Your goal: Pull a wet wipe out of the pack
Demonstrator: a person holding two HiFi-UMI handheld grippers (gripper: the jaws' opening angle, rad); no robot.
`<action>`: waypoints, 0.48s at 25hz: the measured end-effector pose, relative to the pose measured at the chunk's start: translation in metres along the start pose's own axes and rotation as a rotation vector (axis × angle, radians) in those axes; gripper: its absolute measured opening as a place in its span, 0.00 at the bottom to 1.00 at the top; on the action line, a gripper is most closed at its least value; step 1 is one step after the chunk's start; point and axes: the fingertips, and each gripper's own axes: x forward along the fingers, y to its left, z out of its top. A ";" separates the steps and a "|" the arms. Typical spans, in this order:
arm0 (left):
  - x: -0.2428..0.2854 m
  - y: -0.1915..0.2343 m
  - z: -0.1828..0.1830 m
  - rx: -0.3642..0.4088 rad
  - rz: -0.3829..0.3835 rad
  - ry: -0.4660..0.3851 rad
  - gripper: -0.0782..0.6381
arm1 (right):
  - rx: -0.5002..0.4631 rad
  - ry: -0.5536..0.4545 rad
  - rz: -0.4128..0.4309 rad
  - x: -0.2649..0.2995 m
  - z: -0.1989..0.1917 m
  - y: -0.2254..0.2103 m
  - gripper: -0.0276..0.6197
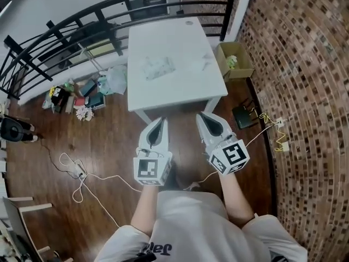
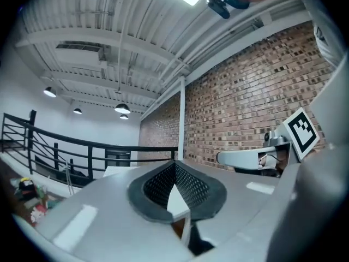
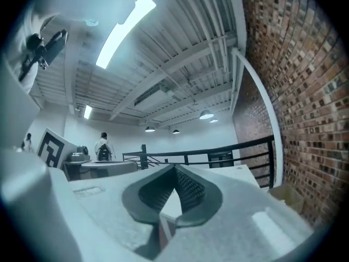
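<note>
The wet wipe pack [image 1: 158, 67] lies flat near the middle of the white table [image 1: 180, 91], pale and crinkled. A small pale scrap [image 1: 207, 63] lies to its right near the table edge. Both grippers are held level in front of my body, short of the table's near edge and well away from the pack. My left gripper [image 1: 161, 120] [image 2: 175, 163] is shut, tips together, with nothing between the pads. My right gripper [image 1: 203, 115] [image 3: 174, 168] is also shut and empty. The pack shows in neither gripper view.
A cardboard box [image 1: 234, 60] stands on the floor right of the table by the brick wall [image 1: 305, 91]. A black railing [image 1: 65, 31] runs behind and to the left. Clutter [image 1: 82, 94] and cables [image 1: 76, 171] lie on the wooden floor at left.
</note>
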 end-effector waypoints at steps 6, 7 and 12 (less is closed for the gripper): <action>-0.069 -0.065 0.008 0.023 0.041 0.057 0.13 | 0.032 0.094 0.038 -0.088 -0.016 0.055 0.03; -0.075 -0.069 0.016 0.030 0.046 0.043 0.13 | 0.017 0.083 0.034 -0.096 -0.009 0.061 0.03; -0.100 -0.078 0.041 0.065 0.074 -0.035 0.13 | -0.014 0.037 -0.003 -0.121 0.013 0.074 0.03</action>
